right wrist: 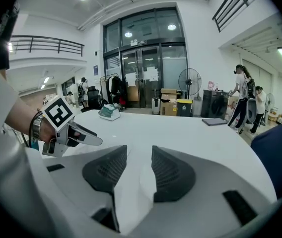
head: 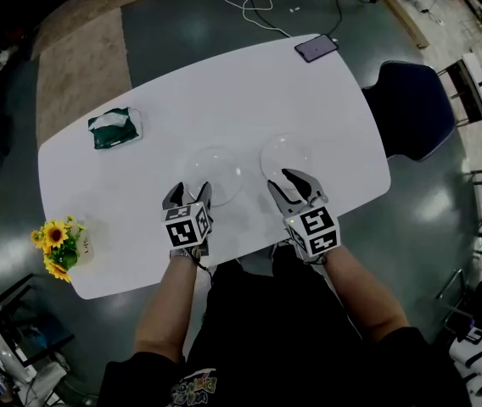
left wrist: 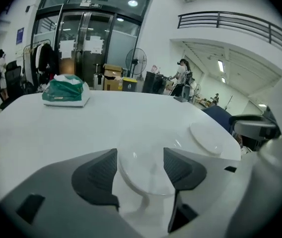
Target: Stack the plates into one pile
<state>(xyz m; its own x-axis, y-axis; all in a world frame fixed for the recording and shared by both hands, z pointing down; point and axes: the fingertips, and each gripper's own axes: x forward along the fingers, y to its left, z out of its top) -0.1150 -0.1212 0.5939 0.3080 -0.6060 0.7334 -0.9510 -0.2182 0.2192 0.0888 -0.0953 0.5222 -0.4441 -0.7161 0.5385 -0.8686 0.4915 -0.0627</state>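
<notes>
**Two plates side by side, one gripper at each near rim**

Head view. The bench (head: 224, 91) carries two pale round plates, close beside each other but not overlapping. The left plate (head: 214, 175) lies straight ahead of my left gripper (head: 189, 190). The right plate (head: 288, 153) lies straight ahead of my right gripper (head: 285, 182). Each gripper is nearer its own plate, so neither arm needs to cross the other. The plates are round and have no long axis to line up with; only the rim matters.

Left gripper view. My jaws stand wide apart and the left plate's near rim sits in the gap between them. Neither pad presses on it. The right plate shows further off on the right.

Right gripper view. My jaws stand apart with a clear gap. A pale strip lies in that gap, and I cannot tell whether it is the plate's rim or the bench.

Judgement. No pile exists yet. The coming move is likely a grip on one near rim, then a sideways carry onto the neighbouring plate. The thin rims, pale on a pale bench, look easy to miss.
</notes>
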